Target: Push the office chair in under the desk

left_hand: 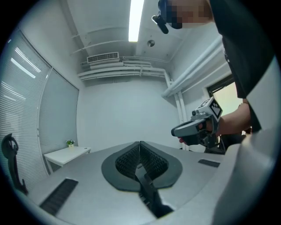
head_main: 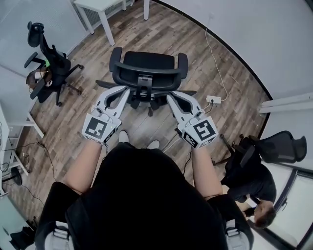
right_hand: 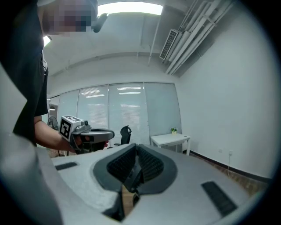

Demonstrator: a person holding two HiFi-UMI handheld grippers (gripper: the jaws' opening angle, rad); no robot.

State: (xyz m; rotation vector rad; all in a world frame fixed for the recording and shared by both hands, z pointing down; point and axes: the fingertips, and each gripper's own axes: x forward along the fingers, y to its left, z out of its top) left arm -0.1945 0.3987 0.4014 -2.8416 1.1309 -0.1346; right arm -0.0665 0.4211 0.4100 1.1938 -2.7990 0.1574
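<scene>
The black office chair (head_main: 146, 73) stands on the wood floor right in front of me, its backrest turned toward me. A white desk (head_main: 100, 10) stands beyond it at the far left. My left gripper (head_main: 125, 91) points at the left side of the backrest with its jaws shut and nothing between them. My right gripper (head_main: 170, 97) points at the right side, also shut and empty. Whether either tip touches the chair I cannot tell. The left gripper view shows its closed jaws (left_hand: 140, 151) and the right gripper (left_hand: 193, 127); the chair is not in it.
A second black chair (head_main: 49, 63) stands at the left and a third (head_main: 279, 146) at the right, next to a seated person (head_main: 254, 190). A white power strip (head_main: 213, 99) with its cable lies on the floor right of the chair. A small white table (right_hand: 169, 139) stands by the wall.
</scene>
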